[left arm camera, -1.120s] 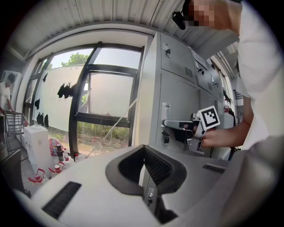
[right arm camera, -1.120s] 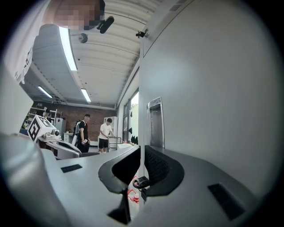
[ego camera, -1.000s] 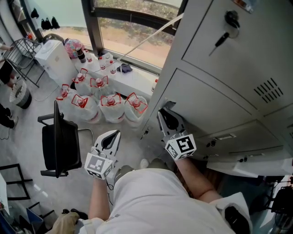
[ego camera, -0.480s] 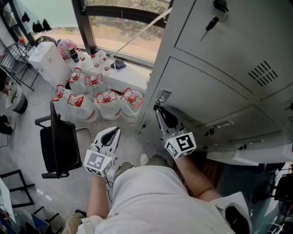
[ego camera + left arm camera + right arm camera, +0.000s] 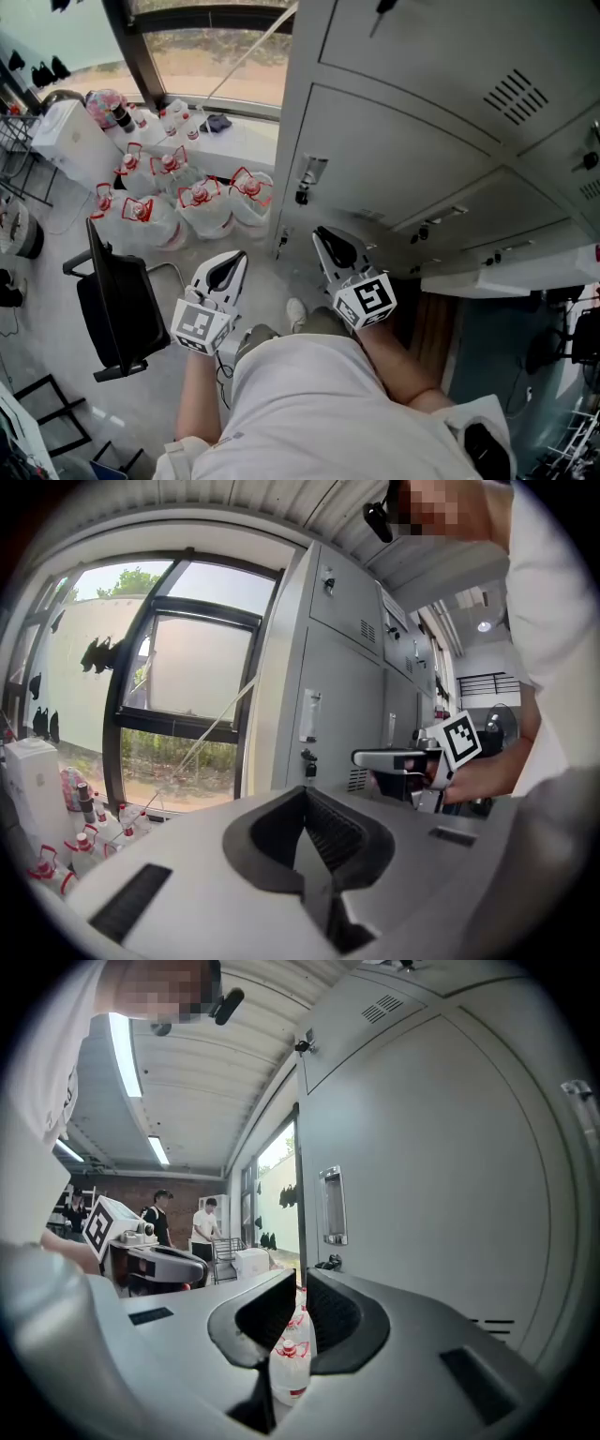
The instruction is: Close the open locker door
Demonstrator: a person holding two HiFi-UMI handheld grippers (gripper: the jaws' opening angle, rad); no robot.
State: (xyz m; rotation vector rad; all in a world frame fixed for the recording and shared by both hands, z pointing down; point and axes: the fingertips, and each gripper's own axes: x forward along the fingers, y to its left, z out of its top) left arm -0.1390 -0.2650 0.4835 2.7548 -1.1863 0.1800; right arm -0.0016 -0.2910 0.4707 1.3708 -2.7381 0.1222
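Observation:
The grey locker door [image 5: 384, 159] with its recessed handle [image 5: 309, 174] looks flush with the doors around it. My right gripper [image 5: 324, 238] hangs just below and in front of that door, not touching it. Its jaws are closing, a narrow gap remains, and nothing is between them. In the right gripper view the door [image 5: 441, 1176] and its handle [image 5: 333, 1206] fill the right side beyond my right gripper [image 5: 302, 1290]. My left gripper [image 5: 234, 259] is held off to the left over the floor, shut and empty. The left gripper view looks past my left gripper [image 5: 306, 801] at the right gripper [image 5: 394, 758].
Several water jugs [image 5: 187, 199] with red handles stand on the floor under the window. A black chair [image 5: 117, 309] is at the left and a white appliance [image 5: 66, 141] behind it. A pale panel [image 5: 506, 279] juts out low on the right. Two people [image 5: 178, 1221] stand far off.
My right gripper has drawn back from the door's handle edge and now sits lower, apart from it. The head view has shifted right and down. The left gripper has hardly moved.

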